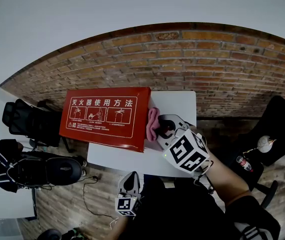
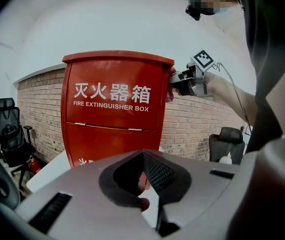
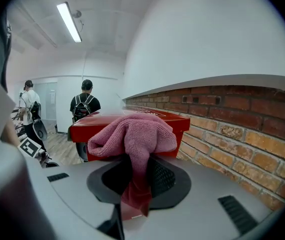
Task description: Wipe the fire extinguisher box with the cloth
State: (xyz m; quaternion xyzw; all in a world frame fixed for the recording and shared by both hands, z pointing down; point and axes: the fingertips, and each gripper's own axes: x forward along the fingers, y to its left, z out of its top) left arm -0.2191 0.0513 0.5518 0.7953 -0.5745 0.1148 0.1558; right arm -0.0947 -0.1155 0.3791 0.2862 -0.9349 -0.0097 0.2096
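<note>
Head view: red fire extinguisher box (image 1: 104, 116) stands on the white worktop (image 1: 180, 104) by a brick wall. The pink cloth (image 1: 153, 124) is bunched against its right side, with the right tongs (image 1: 163, 129) just behind. The left tongs (image 1: 130, 179) sit low, off the worktop's near edge, well apart from the box.
Left gripper view: left tongs pressed together at the tips, nothing between them. The box's lettered front faces them. The cloth meets its upper right corner.
Right gripper view: right tongs pinching the cloth, a tail hanging through. The bunch touches the box's top edge.
Progress: wiping looks under way at the right edge. No face shows as wiped or unwiped, so top and front are likely left.
</note>
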